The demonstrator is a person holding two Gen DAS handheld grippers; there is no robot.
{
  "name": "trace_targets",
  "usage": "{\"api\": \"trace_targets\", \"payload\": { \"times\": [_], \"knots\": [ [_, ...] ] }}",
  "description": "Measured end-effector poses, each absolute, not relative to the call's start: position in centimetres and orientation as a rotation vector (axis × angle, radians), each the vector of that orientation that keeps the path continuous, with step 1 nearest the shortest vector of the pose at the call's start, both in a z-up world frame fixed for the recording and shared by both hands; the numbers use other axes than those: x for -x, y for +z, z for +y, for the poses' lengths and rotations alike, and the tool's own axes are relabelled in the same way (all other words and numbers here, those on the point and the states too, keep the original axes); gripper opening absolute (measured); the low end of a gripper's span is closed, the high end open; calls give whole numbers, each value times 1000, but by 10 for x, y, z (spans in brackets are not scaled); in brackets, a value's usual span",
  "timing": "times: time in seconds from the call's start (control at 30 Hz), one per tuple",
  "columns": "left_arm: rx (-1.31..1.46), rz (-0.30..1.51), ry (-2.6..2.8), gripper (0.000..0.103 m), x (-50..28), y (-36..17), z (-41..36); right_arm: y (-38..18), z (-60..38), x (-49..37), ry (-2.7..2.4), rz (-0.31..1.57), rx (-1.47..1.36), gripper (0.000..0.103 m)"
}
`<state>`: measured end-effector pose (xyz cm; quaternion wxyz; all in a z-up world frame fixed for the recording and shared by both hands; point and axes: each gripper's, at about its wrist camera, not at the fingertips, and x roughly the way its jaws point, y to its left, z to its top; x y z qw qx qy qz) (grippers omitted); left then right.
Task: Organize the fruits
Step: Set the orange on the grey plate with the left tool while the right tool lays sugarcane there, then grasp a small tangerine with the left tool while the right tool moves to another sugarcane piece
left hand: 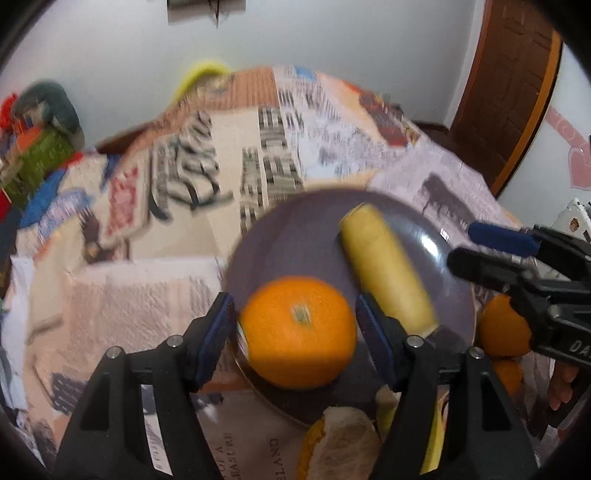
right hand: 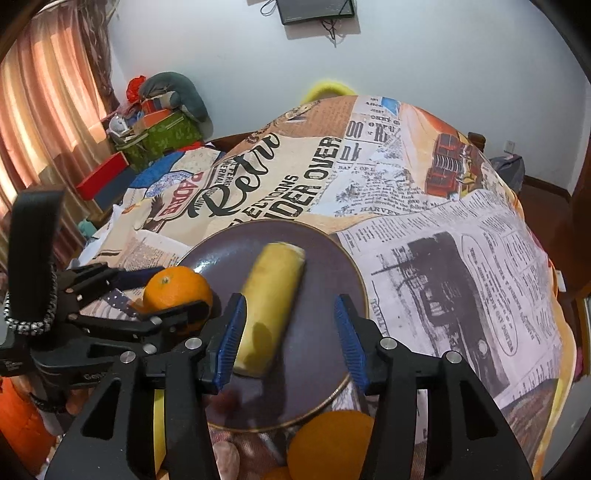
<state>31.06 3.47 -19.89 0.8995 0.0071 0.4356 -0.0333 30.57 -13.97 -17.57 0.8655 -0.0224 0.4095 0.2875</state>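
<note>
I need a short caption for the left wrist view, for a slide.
Left gripper open around an orange on a dark plate, beside a peeled banana piece.

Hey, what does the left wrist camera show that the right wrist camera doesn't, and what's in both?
Only the left wrist view shows the brown wooden door, pink heart wall stickers and a peeled orange piece below the plate. Only the right wrist view shows the striped curtain, the wall-mounted screen and the left gripper's black strap. Both show the dark plate, the peeled banana, the whole orange between the left gripper's open jaws, the open right gripper and the newspaper-print cloth.
</note>
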Motion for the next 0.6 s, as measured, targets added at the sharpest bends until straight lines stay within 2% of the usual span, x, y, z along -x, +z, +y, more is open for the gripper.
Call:
{"api": "trace_targets", "payload": {
  "times": [0.03,0.1,0.53,0.6],
  "knots": [
    [-29,876,-59,83,-309,-194,33,-175,-141,-306,600,858,45,46],
    [-50,804,-49,89,-302,-179,31,-173,-143,-304,599,856,38,46],
    [-28,701,-26,90,-262,-129,41,-143,-148,-268,607,791,38,47],
    [-25,697,-19,90,-252,-124,43,-139,-148,-261,609,783,34,53]
  ]
}}
